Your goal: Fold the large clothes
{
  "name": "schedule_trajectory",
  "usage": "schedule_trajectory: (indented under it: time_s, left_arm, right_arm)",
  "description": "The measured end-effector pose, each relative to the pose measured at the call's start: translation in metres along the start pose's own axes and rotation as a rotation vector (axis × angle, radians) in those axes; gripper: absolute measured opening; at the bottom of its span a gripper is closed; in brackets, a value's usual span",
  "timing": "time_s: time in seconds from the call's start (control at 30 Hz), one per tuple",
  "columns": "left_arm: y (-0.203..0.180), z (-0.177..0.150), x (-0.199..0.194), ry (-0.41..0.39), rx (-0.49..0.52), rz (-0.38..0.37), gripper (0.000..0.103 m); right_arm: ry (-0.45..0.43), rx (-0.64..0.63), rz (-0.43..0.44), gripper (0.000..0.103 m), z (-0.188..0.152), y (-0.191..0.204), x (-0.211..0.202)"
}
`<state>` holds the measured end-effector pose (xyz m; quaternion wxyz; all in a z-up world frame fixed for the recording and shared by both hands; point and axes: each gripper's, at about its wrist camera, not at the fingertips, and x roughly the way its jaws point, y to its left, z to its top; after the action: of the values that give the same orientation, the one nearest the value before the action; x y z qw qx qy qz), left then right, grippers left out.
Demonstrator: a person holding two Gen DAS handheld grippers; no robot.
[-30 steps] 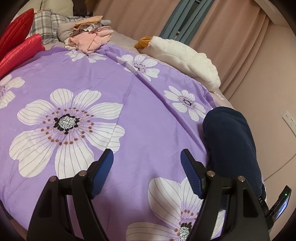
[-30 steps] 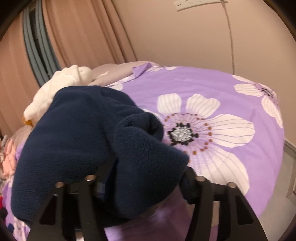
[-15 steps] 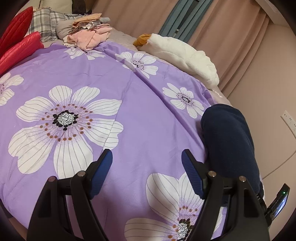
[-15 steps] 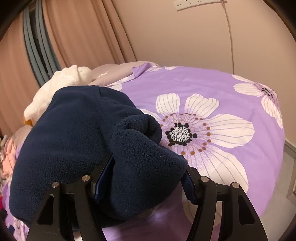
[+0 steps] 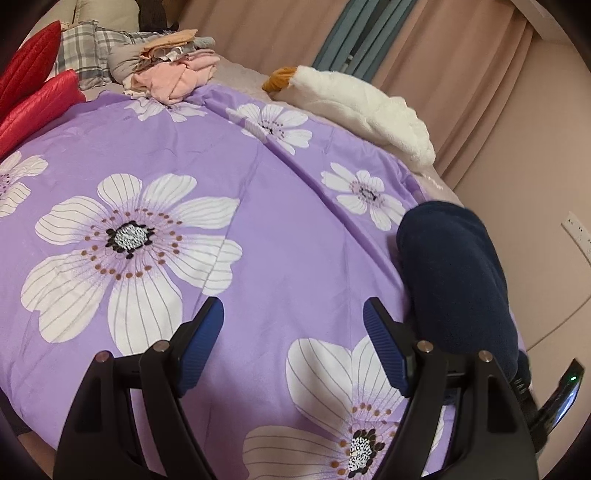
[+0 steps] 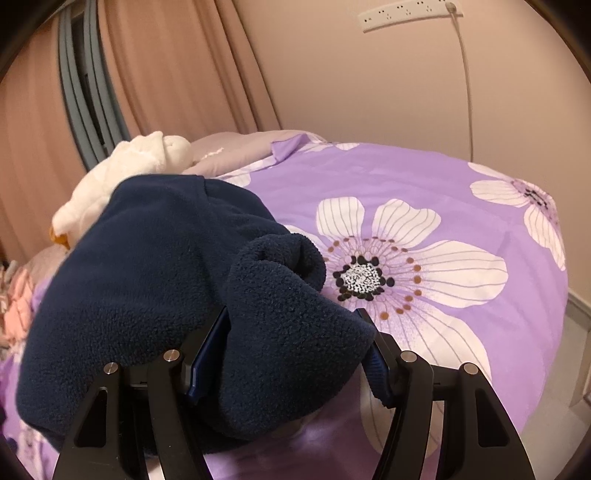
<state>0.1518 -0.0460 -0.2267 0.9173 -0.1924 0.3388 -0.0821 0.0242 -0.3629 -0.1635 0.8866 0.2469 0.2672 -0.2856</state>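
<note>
A navy fleece garment lies bunched on the purple flowered bedspread. A thick fold of it sits between the fingers of my right gripper, whose jaws stand wide apart around it. In the left wrist view the same garment lies at the right, beside the right finger. My left gripper is open and empty, hovering over the bedspread.
A white plush blanket lies at the bed's far edge by the curtains. A pile of pink and beige clothes and red cushions sit at the head. A power strip with cable hangs on the wall.
My right gripper's jaws have opened wider around the navy fleece fold, and the garment has settled lower. My left gripper has shifted slightly over the bedspread and stays open.
</note>
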Motion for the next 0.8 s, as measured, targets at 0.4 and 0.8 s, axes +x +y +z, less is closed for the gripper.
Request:
schedule_trajectory:
  time_s: [0.4,0.8]
  left_arm:
    - [-0.012,-0.005,0.017,0.075,-0.047,-0.122,0.086]
    - [-0.082,-0.012,0.020,0.049,0.075,-0.119,0.086]
  right_arm:
    - [0.040,0.247,0.318,0.090,0.034,-0.044,-0.031]
    - [0.201,0.407,0.519,0.092,0.031,-0.063,0.008]
